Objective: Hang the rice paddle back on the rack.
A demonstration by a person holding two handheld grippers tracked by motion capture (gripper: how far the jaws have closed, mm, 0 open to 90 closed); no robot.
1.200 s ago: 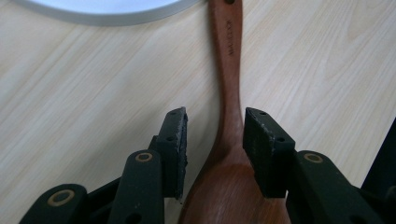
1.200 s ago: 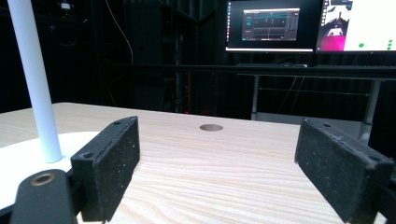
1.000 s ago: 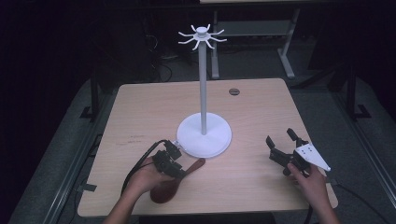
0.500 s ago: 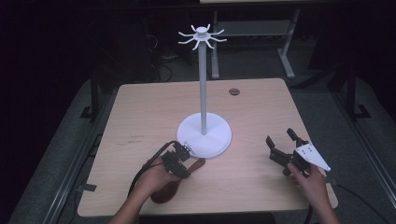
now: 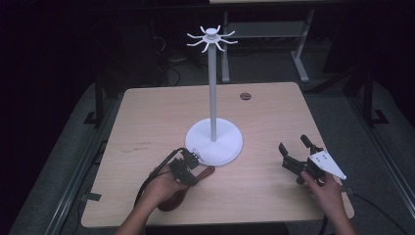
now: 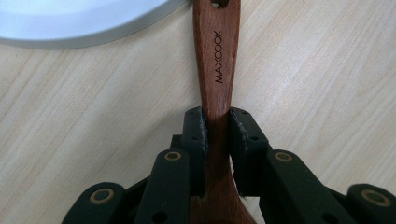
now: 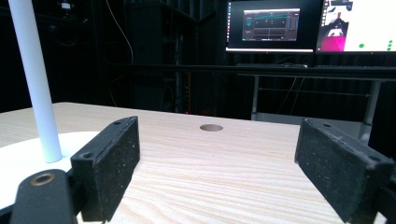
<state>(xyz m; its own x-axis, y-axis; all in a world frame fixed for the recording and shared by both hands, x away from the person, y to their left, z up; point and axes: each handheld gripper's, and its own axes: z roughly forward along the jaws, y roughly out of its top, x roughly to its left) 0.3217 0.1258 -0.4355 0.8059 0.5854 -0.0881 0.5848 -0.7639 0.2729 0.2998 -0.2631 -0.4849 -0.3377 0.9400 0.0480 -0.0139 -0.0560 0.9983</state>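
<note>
Reddish-brown wooden spoon (image 6: 215,70), stamped with a maker's name along its handle, is lying flat on the pale wood-grain table (image 5: 147,122) near the person's edge, its handle end reaching toward the round white base of the tall white hook stand (image 5: 213,139). The left gripper (image 6: 215,128) is taking hold of it at the narrow waist of the handle: its jaws have just been closing, and both black pads are now pressing on the handle's two sides. Judging from its look, the spoon is light, stiff and smooth-finished, so it may be prone to pivoting in a pinch this narrow; a grip nearer the wider bowl end would probably be steadying it better, though the hole at the handle tip is staying free this way. The right gripper (image 5: 297,155) is hovering over the table's right side with its jaws standing wide apart and nothing between them. Open table is lying between the two grippers and behind the stand; the stand's base is sitting just beside the spoon's tip, and the hooks (image 5: 212,38) are spreading high overhead, so lifting straight up before moving sideways looks safest.
</note>
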